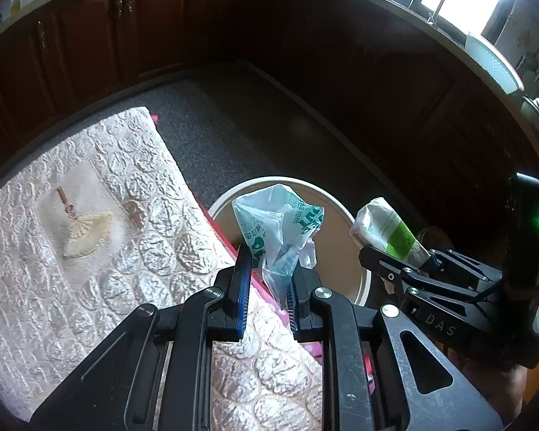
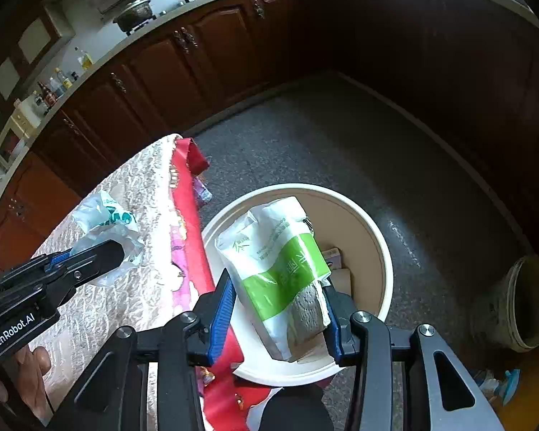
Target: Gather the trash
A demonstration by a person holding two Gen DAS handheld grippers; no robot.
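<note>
Both loads are at the drop stage. The left gripper [image 1: 269, 280] is pinched tight on a crumpled bag [image 1: 280, 222], held at the table's [image 1: 90, 215] right edge, just short of the bin [image 2: 384, 251] on the floor. The right gripper [image 2: 276, 309] clamps a green-and-white pouch [image 2: 280, 269] directly over the bin's mouth (some boxes already lie inside). Next, I judge, the right jaws need only open; the left hand should first carry its bag farther right, past the rim, before letting go.
</note>
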